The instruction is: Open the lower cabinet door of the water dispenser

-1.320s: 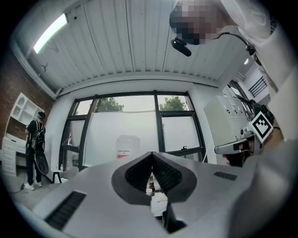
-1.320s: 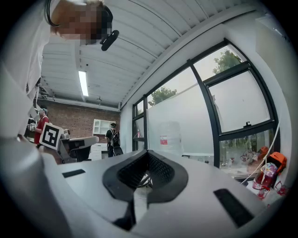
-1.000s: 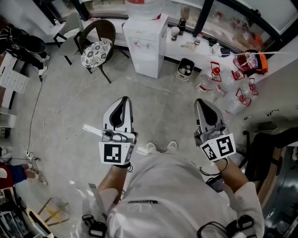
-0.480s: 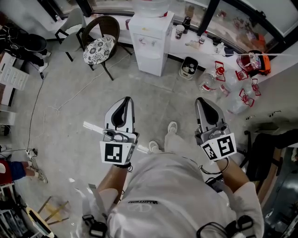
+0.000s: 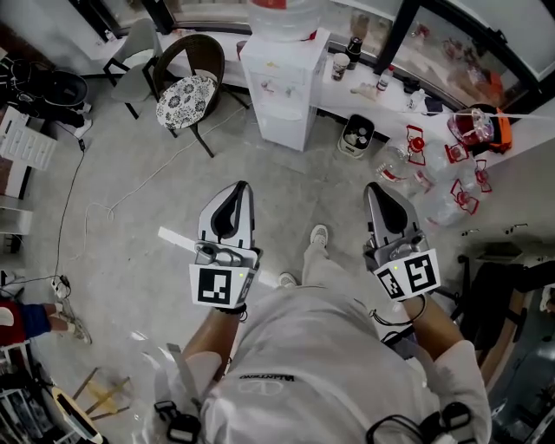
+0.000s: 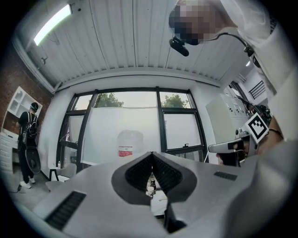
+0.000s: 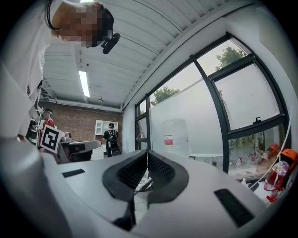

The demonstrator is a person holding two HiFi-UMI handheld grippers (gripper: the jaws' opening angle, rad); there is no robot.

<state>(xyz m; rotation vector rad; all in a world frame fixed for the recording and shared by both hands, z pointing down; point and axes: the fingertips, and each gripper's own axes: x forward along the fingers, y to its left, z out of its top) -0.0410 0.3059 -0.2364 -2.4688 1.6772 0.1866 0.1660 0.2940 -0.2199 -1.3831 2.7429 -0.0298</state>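
The white water dispenser (image 5: 282,87) stands by the window wall at the top of the head view, a clear bottle (image 5: 279,10) on top. Its lower cabinet door (image 5: 279,124) looks closed. Both grippers are held out level over the floor, well short of it. The left gripper (image 5: 236,186) is shut with nothing in it, and so is the right gripper (image 5: 375,188). In the left gripper view the jaws (image 6: 151,154) meet under the bottle (image 6: 129,144). In the right gripper view the closed jaws (image 7: 147,152) point at the bottle (image 7: 176,137).
A chair with a patterned cushion (image 5: 184,91) stands left of the dispenser, a small bin (image 5: 355,137) to its right. Red-and-clear containers (image 5: 416,165) litter the floor at right. A cable (image 5: 130,186) and a white strip (image 5: 178,238) lie on the floor. A person (image 6: 28,139) stands far left.
The person has stepped forward with one foot, and both shut grippers have come along toward the dispenser. The chair, bin and clutter have slid slightly in the head view.
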